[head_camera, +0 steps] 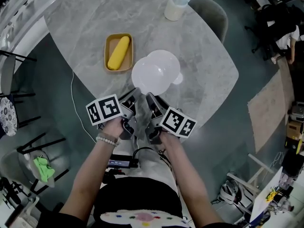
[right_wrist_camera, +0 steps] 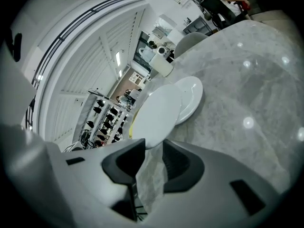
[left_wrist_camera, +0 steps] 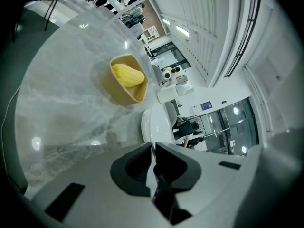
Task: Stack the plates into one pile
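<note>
1. White plate (head_camera: 149, 75) looks lifted off the counter (head_camera: 85, 18), just right of the tray (head_camera: 106, 51), with its near rim toward the person. It's the one on its way to the pile, I'd say.
2. Narrow grip from the left tongs (left_wrist_camera: 153, 146): they're pinched almost closed on that near rim, and the plate runs edge-on between the pads. With a rim that thin, a tight pinch makes sense. This looks like the hand doing the real holding.
3. Meanwhile the right tongs (right_wrist_camera: 151, 148) stand about half open at the same rim, right beside the left ones. Marble shows through the gap and the pads don't look pressed on anything. My guess is they're there to prop or steady the rim so the plate doesn't swing on one pinch.
4. Also right of the tray, a bit farther from it, the second plate (head_camera: 168, 58) lies flat on the counter. The held plate overlaps its near part, but I can't tell if they touch.
5. Inside the tray is a yellow thing (head_camera: 118, 52) (corn? banana?), which isn't part of this. A bottle (head_camera: 176, 4) stands well beyond the tray, out of the way.
6. The pile isn't made yet. The plate needs centring over the second plate, then lowering. Risk imo: it slips from the rim pinch or lands off-centre.
</note>
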### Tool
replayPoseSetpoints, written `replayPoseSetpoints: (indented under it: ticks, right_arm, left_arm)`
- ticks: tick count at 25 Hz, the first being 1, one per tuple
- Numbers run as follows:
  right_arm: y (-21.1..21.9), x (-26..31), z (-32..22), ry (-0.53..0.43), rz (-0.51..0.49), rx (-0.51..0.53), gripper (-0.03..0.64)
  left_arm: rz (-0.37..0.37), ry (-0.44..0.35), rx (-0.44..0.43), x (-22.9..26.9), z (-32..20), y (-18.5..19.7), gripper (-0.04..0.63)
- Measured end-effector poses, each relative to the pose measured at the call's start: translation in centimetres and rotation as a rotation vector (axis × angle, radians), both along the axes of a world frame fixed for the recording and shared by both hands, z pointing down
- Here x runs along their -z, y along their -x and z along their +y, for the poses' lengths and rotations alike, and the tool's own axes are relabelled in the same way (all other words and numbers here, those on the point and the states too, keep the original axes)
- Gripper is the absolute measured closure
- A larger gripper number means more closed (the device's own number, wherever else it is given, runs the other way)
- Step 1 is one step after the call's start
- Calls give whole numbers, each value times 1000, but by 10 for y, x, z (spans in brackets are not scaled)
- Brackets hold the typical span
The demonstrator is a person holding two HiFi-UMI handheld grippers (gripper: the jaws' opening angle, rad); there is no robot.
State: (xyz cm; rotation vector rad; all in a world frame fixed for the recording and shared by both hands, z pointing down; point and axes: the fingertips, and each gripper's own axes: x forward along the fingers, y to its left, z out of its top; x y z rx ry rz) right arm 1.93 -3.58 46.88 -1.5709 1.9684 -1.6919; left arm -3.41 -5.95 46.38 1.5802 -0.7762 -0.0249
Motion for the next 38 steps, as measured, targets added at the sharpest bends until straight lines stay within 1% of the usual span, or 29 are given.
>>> replayPoseSetpoints:
  ticks: [4,9,17,22,26,31,36,37,38]
  right_arm:
    - [-14,-4,-10,10,-5,-23,497]
    - [-32,-9,-21,23,16,-42,497]
    - [-47,-14,-33,54,47,-36,495]
    - [-53,-26,-36,107,90,-19,482]
    - [-54,-28,-37,131,110,2,480]
    - [-54,-27,-33,131,133,36,483]
    - [-54,-27,-28,126,127,37,483]
    - [-53,-27,-26,125,129,36,488]
    - [-53,-27,-25,126,135,37,512]
  left_arm:
    - [14,5,2,-5,-11,-14,560]
    - [16,10,-22,-11,-23,-32,560]
    - [18,30,-48,-20,-34,-46,552]
    - [-8,45,-62,-31,-38,-52,549]
    - [-10,50,-56,-33,-40,-53,549]
    - [-35,35,-49,-33,-46,-53,555]
    - [-66,23,-77,-35,-51,-54,554]
    - [-80,22,-84,-36,-51,-54,554]
    - [-97,22,-90,-37,-50,-53,552]
